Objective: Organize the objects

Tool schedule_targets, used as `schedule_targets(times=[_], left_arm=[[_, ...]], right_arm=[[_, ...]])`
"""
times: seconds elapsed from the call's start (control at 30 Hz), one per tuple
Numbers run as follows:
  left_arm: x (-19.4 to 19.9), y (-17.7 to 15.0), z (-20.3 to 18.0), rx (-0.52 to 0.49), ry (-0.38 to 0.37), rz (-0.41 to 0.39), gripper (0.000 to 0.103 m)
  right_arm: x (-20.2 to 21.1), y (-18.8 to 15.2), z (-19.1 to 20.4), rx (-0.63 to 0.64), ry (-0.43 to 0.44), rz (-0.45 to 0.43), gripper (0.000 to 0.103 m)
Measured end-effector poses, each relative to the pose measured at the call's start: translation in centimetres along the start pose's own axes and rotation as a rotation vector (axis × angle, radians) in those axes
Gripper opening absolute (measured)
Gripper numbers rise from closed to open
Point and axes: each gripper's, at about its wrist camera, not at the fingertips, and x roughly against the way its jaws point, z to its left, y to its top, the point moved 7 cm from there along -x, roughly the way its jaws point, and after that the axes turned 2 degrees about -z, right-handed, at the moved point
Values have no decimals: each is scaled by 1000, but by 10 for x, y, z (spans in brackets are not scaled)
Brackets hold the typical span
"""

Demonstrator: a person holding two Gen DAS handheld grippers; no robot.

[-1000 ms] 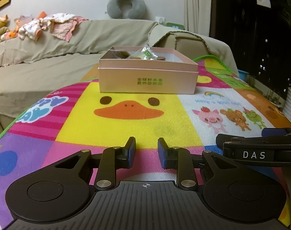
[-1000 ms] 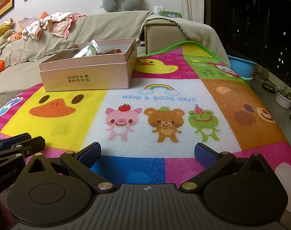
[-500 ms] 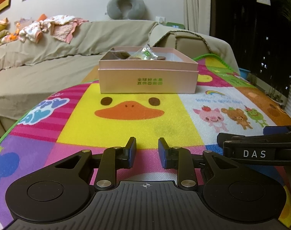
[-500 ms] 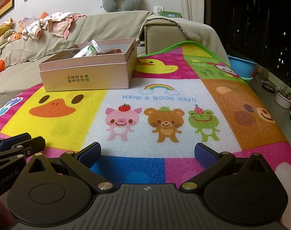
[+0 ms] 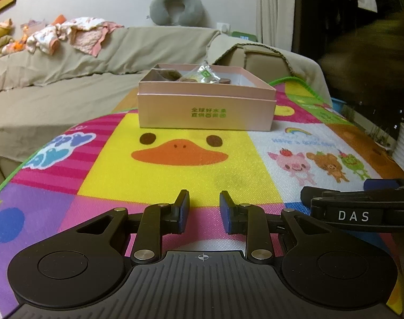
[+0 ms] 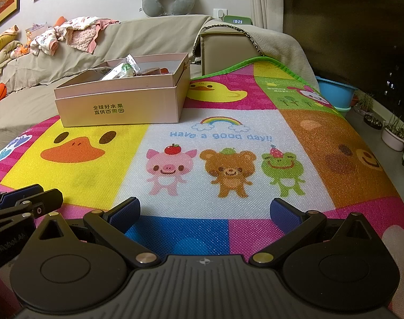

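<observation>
A pink open box (image 5: 206,106) with green lettering stands at the far side of the colourful play mat (image 5: 180,175); it also shows in the right wrist view (image 6: 122,103). Wrapped snacks (image 5: 200,75) lie inside it, also seen in the right wrist view (image 6: 122,70). My left gripper (image 5: 204,207) hovers low over the mat's near edge, jaws a narrow gap apart and empty. My right gripper (image 6: 206,211) is wide open and empty over the blue and pink squares. Each gripper shows at the edge of the other's view.
A beige covered sofa (image 5: 55,79) with baby clothes (image 5: 69,34) and a grey neck pillow (image 5: 176,9) lies behind the mat. A blue basin (image 6: 335,91) and plant pots (image 6: 395,137) stand on the floor at right. A dark blur (image 5: 372,50) fills the upper right of the left view.
The left view has lifted slightly, and a dark blurred shape has entered its upper right. The right gripper has not moved; both jaws stand as before.
</observation>
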Motion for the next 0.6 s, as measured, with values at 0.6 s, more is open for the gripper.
schedule_targets(times=[0.6], left_arm=[[0,0,-8,-73,34,1,27]], right_arm=[[0,0,0,0,0,0,103]])
